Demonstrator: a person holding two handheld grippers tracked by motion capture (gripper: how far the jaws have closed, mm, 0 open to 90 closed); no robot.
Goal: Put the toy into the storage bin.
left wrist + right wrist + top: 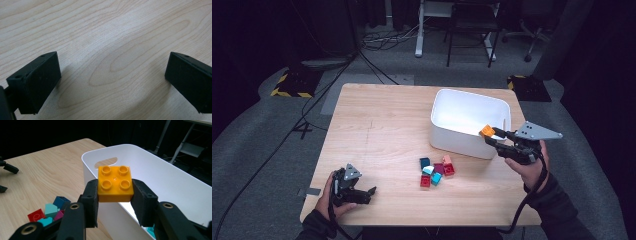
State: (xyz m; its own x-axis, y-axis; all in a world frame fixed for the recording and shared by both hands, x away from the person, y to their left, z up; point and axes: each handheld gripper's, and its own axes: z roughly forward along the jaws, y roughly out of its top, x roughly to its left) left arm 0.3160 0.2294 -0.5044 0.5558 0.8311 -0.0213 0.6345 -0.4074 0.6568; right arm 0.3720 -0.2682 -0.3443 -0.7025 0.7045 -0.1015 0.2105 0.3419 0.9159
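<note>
Gripping an orange brick [115, 184] studs-up over the white bin's [160, 172] rim, the right gripper [114, 195] is clamped; the left gripper [112, 75] rests wide open and empty on the table [105, 32].

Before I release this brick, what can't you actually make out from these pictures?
- Bin floor near me: high view, hidden by its own near wall; right gripper view, blocked by the right tongs and orange brick. A teal bit shows there, unidentifiable.
- Brick pile: high view, too small to count; right gripper view, partly cut off behind the tongs.
- Left tongs: open over bare table.
</note>
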